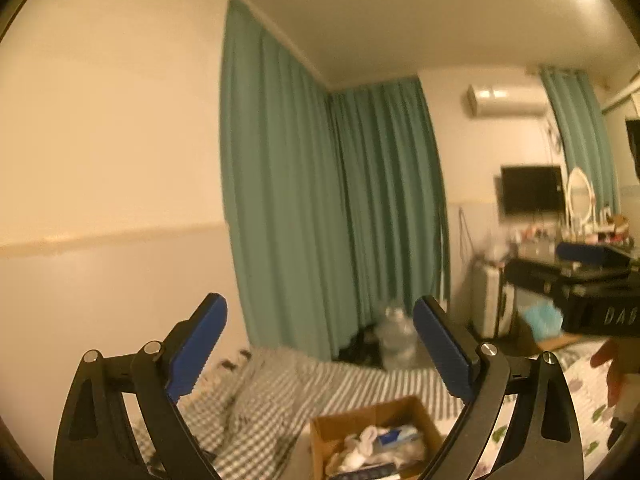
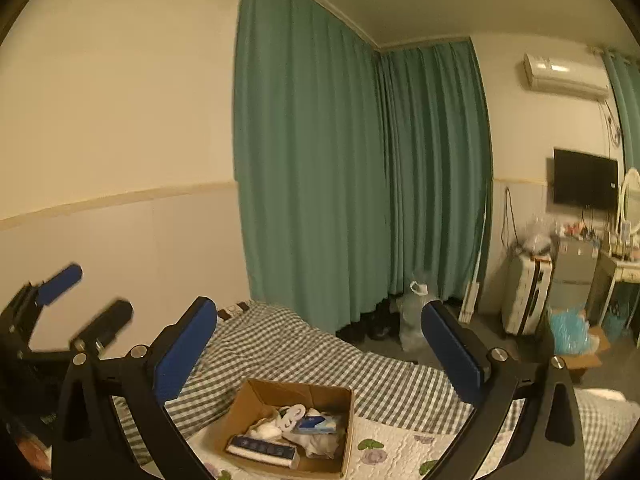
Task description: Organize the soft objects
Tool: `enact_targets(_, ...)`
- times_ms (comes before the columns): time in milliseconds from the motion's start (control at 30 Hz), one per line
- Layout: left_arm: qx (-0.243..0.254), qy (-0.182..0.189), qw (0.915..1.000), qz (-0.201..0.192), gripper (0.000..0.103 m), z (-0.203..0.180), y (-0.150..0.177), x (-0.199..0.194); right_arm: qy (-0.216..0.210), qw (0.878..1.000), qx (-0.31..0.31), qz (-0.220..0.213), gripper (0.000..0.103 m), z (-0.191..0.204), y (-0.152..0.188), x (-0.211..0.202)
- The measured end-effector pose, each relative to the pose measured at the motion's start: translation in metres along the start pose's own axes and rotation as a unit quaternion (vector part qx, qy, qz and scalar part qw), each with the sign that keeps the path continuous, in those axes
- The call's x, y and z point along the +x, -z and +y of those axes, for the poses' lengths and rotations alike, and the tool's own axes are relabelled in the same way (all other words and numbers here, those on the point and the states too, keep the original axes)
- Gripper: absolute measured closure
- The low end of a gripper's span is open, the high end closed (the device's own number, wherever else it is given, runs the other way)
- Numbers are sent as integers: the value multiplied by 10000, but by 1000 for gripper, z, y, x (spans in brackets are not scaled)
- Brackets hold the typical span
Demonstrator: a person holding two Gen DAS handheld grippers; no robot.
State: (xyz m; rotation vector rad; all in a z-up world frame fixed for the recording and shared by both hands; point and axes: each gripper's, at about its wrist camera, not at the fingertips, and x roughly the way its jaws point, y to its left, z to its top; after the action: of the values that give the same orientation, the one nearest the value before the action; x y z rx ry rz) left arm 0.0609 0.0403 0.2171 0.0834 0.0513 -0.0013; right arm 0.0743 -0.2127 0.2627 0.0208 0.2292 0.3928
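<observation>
Bed [image 2: 320, 356] carries my cardboard box [image 2: 256, 396] of soft things; both hand-held grippers, left [image 1: 320, 344] and right [image 2: 320, 344], gape wide, empty.

Cream walls [image 2: 120, 120], teal curtains [image 2: 320, 160], AC unit [image 2: 566, 74], wall TV [image 2: 584, 185], gingham bedding [image 2: 312, 352].

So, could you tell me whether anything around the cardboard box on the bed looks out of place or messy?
Nothing is spilled or damaged. The cardboard box sits upright on the bed, its contents a loose jumble of white soft items and a blue-and-white packet. The checked blanket behind it lies rumpled. Both grippers' jaws are open and empty.
</observation>
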Motion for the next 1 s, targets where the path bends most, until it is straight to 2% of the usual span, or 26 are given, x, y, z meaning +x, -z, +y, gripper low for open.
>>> enact_targets(100, 5, -62, 9995, -316, 6, 7, -15, -34, -80, 9999, -62, -36, 0, 7, -2, -28)
enact_targets(167, 62, -7, 9993, -361, 6, 8, -17, -47, -154, 9998, -75, -92, 0, 9, 3, -44)
enact_targets(267, -25, -25, 9993, -365, 6, 14, -9, -58, -205, 9996, 4, -183, 0, 8, 15, -60)
enact_targets(400, -285, 93, 9994, -153, 6, 21, 14, -55, -316, 9995, 79, -23, 0, 6, 47, -63)
enact_targets(667, -260, 8, 9991, 348, 6, 0, 91, -28, -168, 9994, 114, 280, 0, 4, 154, -15)
enact_targets(767, -305, 25, 9980, 555, 6, -5, 126, -19, 73, 9986, -225, 477, 0, 11, 187, 8)
enact_targets(867, -163, -30, 9962, 853, 6, -12, 159, -9, 29, 9974, 24, 718, 0, 1, 213, 28)
enact_targets(1000, -112, -119, 9929, 1179, 6, -12, 185, 3, 157, 9956, 103, 920, 0, -8, 233, 44)
